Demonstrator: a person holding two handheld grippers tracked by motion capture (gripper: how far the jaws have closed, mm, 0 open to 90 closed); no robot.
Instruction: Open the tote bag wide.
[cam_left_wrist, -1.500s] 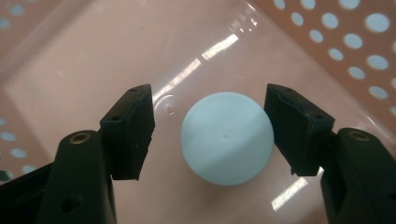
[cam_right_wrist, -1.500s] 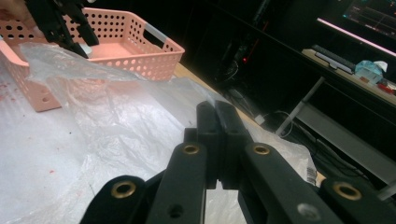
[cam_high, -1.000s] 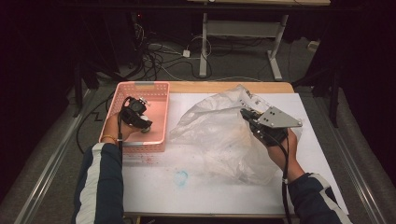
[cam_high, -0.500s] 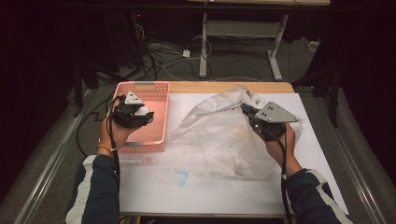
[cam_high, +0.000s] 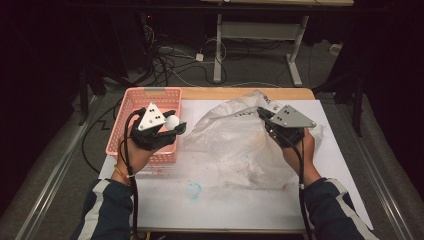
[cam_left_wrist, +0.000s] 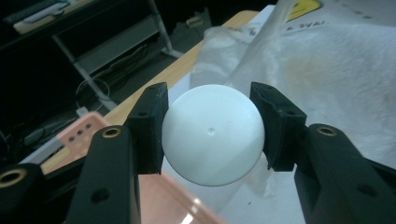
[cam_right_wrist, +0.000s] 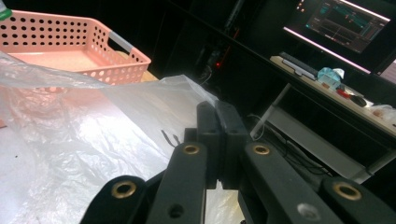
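The left gripper (cam_high: 172, 125) pinches a white ball (cam_high: 172, 122) between its two jaws, above the pink basket's (cam_high: 131, 102) right rim, at about 9 o'clock on the table (cam_high: 230, 210). In the left gripper view the ball (cam_left_wrist: 212, 135) sits squarely between the pads. The right gripper (cam_high: 263, 114), at about 2 o'clock, has its jaws pressed together on the edge of a clear plastic bag (cam_high: 235, 150), which spreads over the middle of the table
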